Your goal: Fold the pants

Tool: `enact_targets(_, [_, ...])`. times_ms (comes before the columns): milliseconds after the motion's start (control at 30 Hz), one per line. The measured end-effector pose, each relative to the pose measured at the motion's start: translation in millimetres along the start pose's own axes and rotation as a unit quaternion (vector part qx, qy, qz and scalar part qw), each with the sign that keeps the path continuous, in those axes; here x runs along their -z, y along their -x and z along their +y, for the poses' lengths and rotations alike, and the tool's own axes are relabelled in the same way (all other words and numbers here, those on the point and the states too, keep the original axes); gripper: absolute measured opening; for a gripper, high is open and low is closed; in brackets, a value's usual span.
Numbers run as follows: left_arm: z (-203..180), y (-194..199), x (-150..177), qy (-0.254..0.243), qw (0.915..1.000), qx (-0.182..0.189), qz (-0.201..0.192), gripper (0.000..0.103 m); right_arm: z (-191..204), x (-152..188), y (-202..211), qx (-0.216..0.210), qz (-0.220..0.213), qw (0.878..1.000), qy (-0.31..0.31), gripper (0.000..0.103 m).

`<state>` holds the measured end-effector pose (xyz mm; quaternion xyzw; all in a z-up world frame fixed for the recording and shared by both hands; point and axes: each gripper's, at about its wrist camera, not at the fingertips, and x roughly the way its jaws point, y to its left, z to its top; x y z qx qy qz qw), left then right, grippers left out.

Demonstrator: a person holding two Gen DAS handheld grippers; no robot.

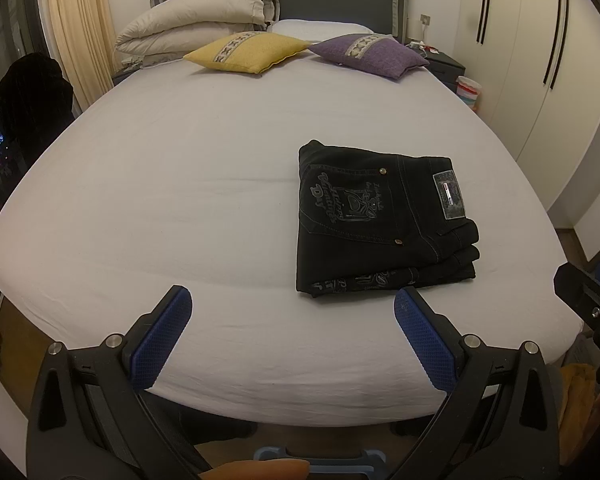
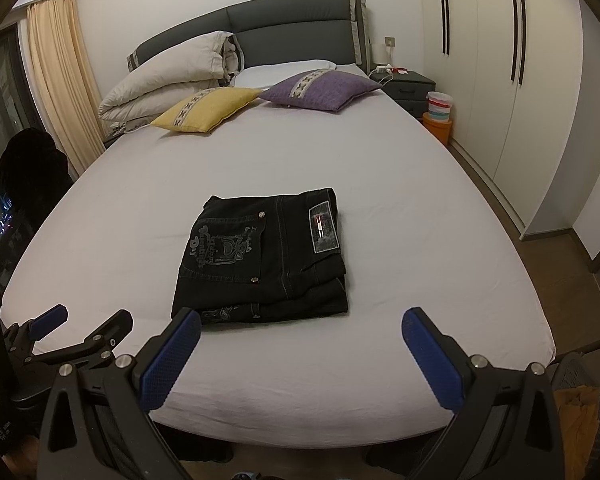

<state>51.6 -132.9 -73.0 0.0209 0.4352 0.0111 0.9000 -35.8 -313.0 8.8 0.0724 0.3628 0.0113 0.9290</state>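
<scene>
Here, pants [image 1: 384,220] folded on bed [image 1: 160,200] — lower layers hidden | waistband toward wardrobe | left gripper [image 1: 292,336], right gripper [image 2: 300,356] — wide open, empty

black folded denim pants [image 2: 260,256] – grey back-pocket embroidery reads "day"; the remaining script and waistband patch stay illegible.

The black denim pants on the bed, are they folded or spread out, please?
Folded: the black denim pants form a compact rectangle with stacked layers along their near edge.
</scene>
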Motion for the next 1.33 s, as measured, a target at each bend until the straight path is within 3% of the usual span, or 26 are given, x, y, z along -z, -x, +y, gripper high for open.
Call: enact_targets(1333, [-7.9, -1.2, 4.3, 0.004, 0.9999, -0.008, -0.006, 0.103, 1.1, 13.1, -4.6, -0.001, 0.005, 1.000, 0.000, 0.103])
